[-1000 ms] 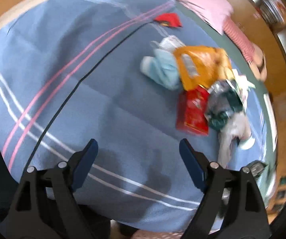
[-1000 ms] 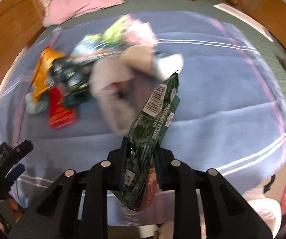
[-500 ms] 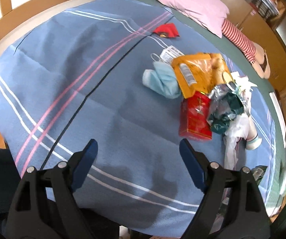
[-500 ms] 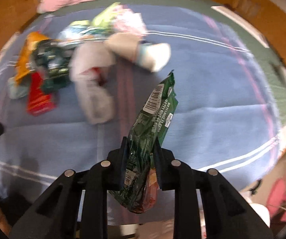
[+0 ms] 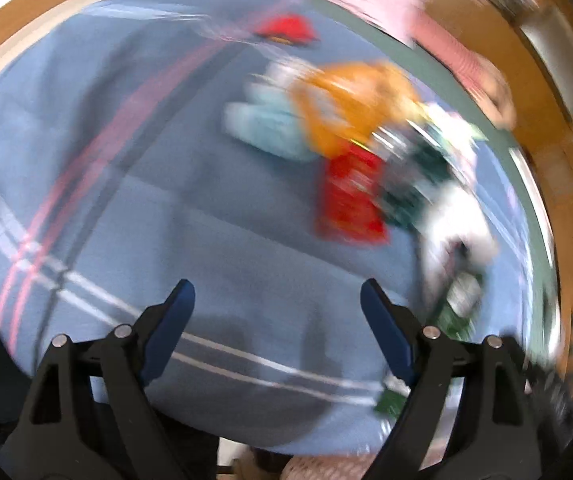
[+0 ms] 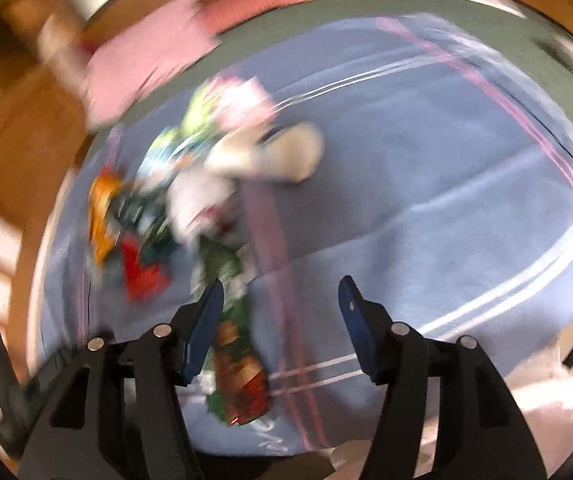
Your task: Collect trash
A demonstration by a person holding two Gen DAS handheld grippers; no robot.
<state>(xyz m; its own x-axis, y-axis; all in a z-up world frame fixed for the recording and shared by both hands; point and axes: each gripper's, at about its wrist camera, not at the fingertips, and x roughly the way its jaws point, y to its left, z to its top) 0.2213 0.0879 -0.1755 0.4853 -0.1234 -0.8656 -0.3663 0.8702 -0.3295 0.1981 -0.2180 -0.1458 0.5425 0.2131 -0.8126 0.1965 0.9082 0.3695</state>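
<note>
Below, blue striped blanket; wooden frame; right hand-held gripper just released, left released.

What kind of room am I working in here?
Most likely a bedroom. The work surface is a bed with a blue striped blanket, a pink pillow lies at its far end, and a wooden frame runs around it. Snack wrappers are piled on the blanket.
</note>
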